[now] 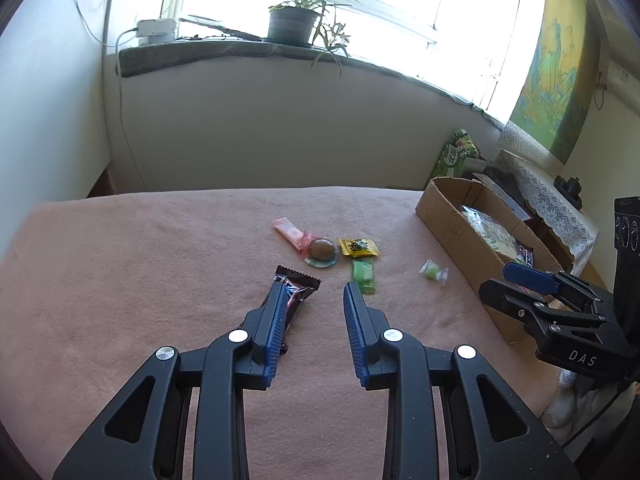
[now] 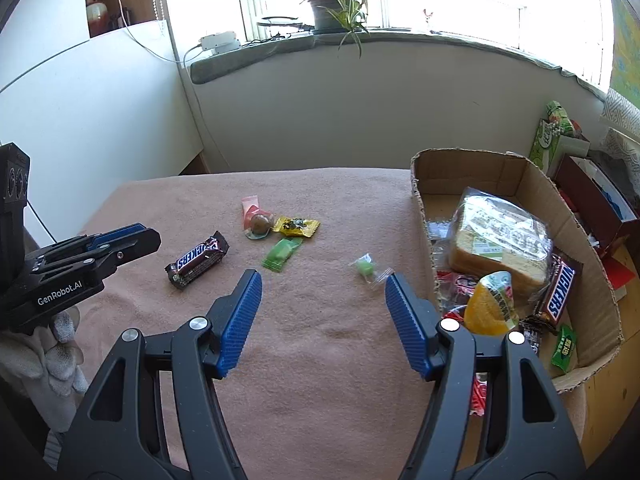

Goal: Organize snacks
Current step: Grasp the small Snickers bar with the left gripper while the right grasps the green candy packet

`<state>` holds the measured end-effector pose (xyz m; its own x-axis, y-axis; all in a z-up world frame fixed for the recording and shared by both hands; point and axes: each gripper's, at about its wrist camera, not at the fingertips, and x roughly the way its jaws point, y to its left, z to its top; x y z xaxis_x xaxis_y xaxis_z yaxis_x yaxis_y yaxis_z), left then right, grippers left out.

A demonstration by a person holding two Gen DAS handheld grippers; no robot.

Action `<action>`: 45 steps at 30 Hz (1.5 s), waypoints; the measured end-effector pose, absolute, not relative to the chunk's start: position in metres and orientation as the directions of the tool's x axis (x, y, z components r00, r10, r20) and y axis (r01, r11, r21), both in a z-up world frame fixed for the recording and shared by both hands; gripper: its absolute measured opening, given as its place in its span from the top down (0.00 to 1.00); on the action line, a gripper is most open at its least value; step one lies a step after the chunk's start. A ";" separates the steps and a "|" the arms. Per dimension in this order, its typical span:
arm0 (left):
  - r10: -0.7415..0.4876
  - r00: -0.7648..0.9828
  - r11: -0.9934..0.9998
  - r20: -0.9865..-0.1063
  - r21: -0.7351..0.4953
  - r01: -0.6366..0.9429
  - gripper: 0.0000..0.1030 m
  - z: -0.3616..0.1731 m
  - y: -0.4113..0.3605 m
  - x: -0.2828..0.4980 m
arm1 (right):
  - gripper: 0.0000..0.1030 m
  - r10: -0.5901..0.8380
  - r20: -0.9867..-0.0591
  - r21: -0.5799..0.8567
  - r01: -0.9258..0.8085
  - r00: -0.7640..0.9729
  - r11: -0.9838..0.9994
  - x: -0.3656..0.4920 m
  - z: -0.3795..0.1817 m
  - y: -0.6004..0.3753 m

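Loose snacks lie on the pink cloth: a Snickers bar (image 2: 197, 259) (image 1: 297, 280), a flat green packet (image 2: 281, 255) (image 1: 363, 276), a yellow packet (image 2: 296, 225) (image 1: 358, 247), a round brown sweet (image 2: 260, 224) (image 1: 321, 251) on a pink packet (image 1: 289, 233), and a small green candy (image 2: 366, 267) (image 1: 433, 271). My left gripper (image 1: 316, 286) is open, its left finger over the Snickers bar. My right gripper (image 2: 322, 278) is open and empty, just short of the green candy. A cardboard box (image 2: 472, 160) (image 1: 448, 216) at the right holds bread (image 2: 500, 236), another Snickers (image 2: 560, 292) and several packets.
The cloth-covered table (image 2: 320, 360) ends at a white wall below a windowsill with a potted plant (image 1: 292, 20). Green packages (image 2: 554, 132) and a dark red box (image 2: 592, 200) stand beyond the cardboard box.
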<state>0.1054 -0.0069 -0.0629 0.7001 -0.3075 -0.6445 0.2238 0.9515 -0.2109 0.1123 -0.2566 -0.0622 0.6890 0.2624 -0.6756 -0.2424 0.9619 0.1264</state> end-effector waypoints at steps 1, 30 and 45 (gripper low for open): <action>-0.304 0.696 0.953 -0.650 -0.214 0.216 0.73 -0.066 -0.003 0.106 | 0.35 0.269 -0.681 0.126 -0.253 0.681 0.959 0.115 -0.066 -0.251; -0.287 0.594 0.954 -0.751 -0.170 0.245 0.63 -0.109 -0.010 0.151 | 0.44 0.205 -0.823 0.065 -0.270 0.530 0.961 0.225 -0.140 -0.165; -0.285 0.578 0.958 -0.765 -0.199 0.208 0.73 -0.124 -0.002 0.161 | 0.79 0.189 -0.817 0.017 -0.304 0.546 0.952 0.213 -0.141 -0.177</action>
<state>0.1610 -0.0021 -0.1237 0.5781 -0.2845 -0.7647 0.2082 0.9576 -0.1989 0.2126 -0.1766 -0.1412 0.5457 0.1885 -0.8165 -0.3043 0.9524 0.0165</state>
